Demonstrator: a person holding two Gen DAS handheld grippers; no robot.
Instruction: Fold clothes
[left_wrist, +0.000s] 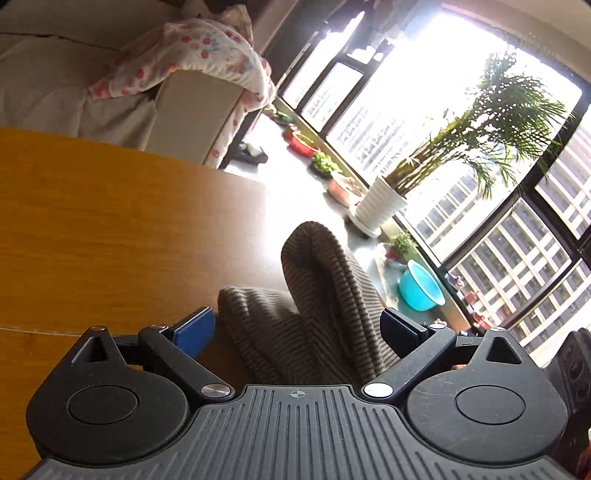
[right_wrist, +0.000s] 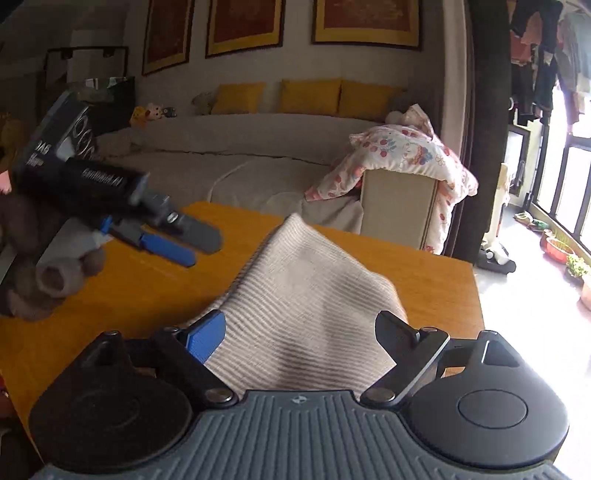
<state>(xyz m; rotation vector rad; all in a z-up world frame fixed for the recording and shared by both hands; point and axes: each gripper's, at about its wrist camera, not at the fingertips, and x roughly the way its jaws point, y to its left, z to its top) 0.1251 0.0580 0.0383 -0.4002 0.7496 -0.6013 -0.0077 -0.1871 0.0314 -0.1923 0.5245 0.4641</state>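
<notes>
- The right hand-held gripper (right_wrist: 299, 338) has its jaws spread wide, the blue pad (right_wrist: 207, 338) on one side and the dark finger (right_wrist: 397, 339) on the other. A ribbed beige knit garment (right_wrist: 306, 295) lies between them, but neither pad presses on it, so it is released rather than gripped.
- The left hand-held gripper (left_wrist: 297, 328) is likewise spread, with a bunched fold of the same knit standing up between its fingers. In the right wrist view it hovers over the far-left part of the tabletop (right_wrist: 129, 288), with its jaws apart.
- The garment rests on the orange wooden tabletop near its right edge, with one corner raised toward the sofa (right_wrist: 240, 166) behind.
- A rolled pale cloth and a brown plush thing (right_wrist: 59, 280) sit at the left end of the tabletop.
- Risk, as I judge it: with neither gripper clamped, the raised fold could slump and undo the crease.
- Closing on the thick bunched fold may catch several layers at once and drag the whole piece.
- Lying close to the edge, the knit could slide off toward the floor (right_wrist: 524, 317) if pulled that way.
</notes>
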